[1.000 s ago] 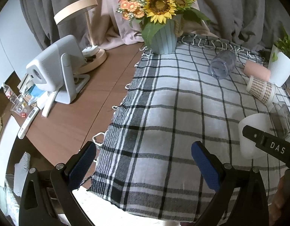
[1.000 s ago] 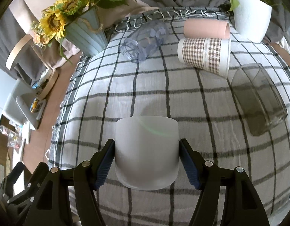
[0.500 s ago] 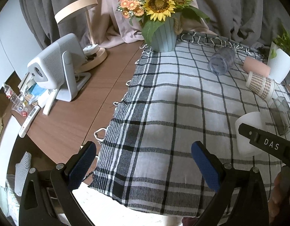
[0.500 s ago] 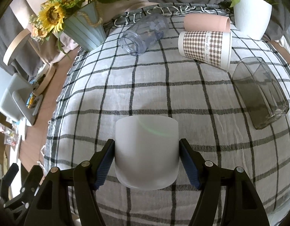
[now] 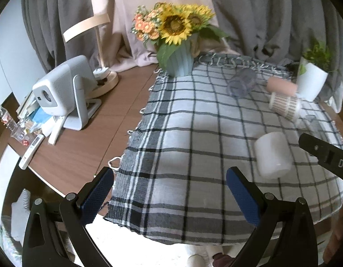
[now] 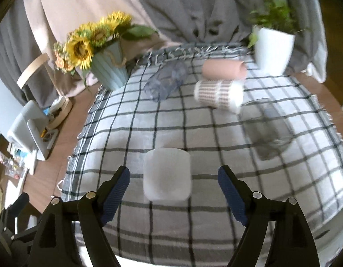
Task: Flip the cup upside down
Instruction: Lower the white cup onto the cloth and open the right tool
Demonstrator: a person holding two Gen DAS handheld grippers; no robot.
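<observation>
A frosted white cup (image 6: 167,174) stands on the checked cloth (image 6: 216,133), between and just ahead of my right gripper (image 6: 173,187), whose jaws are wide open and clear of it. The cup also shows in the left wrist view (image 5: 272,158), at the right, beside the black body of the right gripper (image 5: 325,158). My left gripper (image 5: 171,191) is open and empty above the near edge of the cloth (image 5: 182,155).
Lying on the cloth at the back: a clear bluish cup (image 6: 166,81), a pink cup (image 6: 223,69), a checked paper cup (image 6: 218,94), a dark glass (image 6: 268,135). A sunflower pot (image 6: 109,71), a white plant pot (image 6: 272,50), a projector (image 5: 60,93) and a lamp (image 5: 100,51) stand around.
My right gripper has opened and let go of the white cup, then drawn back and up; the cup stays on the cloth. The left gripper has also pulled back.
</observation>
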